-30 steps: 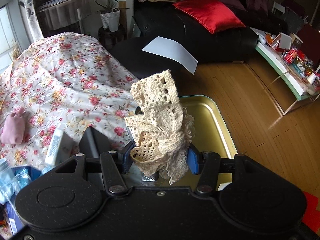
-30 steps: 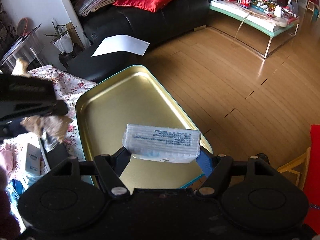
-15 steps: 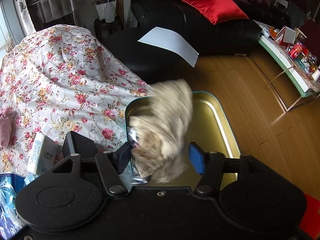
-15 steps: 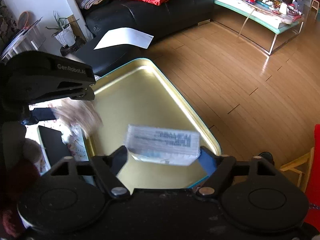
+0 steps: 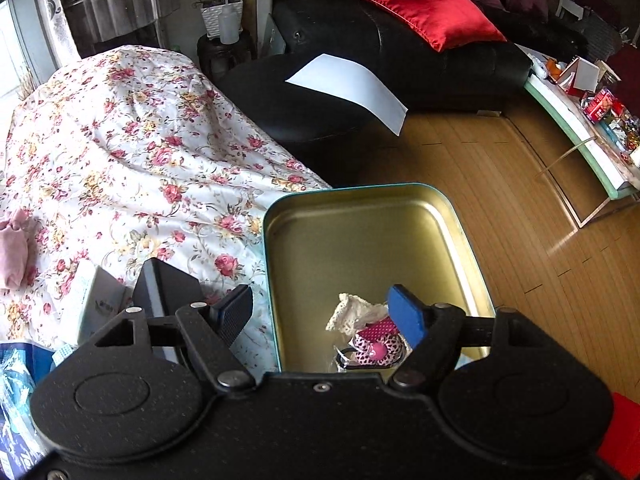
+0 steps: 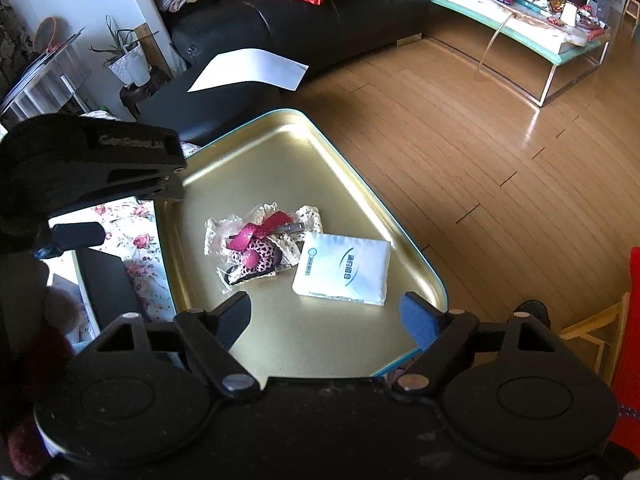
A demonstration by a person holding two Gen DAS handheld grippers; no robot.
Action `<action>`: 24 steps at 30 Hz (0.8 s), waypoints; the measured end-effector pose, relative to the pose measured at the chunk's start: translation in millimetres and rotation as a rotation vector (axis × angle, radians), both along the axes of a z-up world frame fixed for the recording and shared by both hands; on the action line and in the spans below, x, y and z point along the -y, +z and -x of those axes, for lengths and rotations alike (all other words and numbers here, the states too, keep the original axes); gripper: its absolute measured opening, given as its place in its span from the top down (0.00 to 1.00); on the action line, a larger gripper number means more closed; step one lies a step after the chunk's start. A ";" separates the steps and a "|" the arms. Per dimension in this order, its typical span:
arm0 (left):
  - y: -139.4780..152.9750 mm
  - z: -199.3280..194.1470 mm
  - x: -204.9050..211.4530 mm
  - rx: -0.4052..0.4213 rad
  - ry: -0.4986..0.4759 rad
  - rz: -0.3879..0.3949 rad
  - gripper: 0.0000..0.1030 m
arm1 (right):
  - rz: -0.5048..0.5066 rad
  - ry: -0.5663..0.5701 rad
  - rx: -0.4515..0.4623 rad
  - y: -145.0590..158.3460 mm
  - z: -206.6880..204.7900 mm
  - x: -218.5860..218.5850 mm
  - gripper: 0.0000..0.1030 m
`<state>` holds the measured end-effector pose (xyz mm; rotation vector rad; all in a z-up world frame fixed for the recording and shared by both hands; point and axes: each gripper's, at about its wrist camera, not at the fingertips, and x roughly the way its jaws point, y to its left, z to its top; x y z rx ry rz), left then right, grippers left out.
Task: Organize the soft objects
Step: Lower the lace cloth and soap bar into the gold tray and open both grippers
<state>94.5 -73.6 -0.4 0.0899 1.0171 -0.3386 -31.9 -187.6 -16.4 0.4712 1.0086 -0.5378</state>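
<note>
Lace bundle (image 6: 260,240) in tin (image 6: 280,152), tissue pack (image 6: 344,268) just right

Left tool (image 5: 322,312): matte black, pebbled plastic body with two round raised housings, silver screw heads at the finger pivots, one finger (image 5: 236,314) faced with a dark ribbed pad and the other with a blue pad. Right tool (image 6: 326,320): same black build, silver screws, blue ribbed pads. Seen from the right wrist, the left tool's black side carries faint embossed lettering.
</note>
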 end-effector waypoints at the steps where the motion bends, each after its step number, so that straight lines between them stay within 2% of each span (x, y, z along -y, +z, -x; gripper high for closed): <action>1: 0.6 0.9 -0.8 0.001 0.002 -0.001 0.32 | -0.002 -0.003 -0.003 0.0 -1.1 1.1 0.21; 13: 10.1 17.1 -17.9 0.017 0.015 -0.022 0.31 | -0.010 -0.013 -0.033 -5.0 -0.5 0.9 0.21; 24: 27.5 44.8 -60.9 0.048 0.046 -0.038 0.28 | 0.017 -0.007 -0.060 -7.9 5.4 0.1 0.21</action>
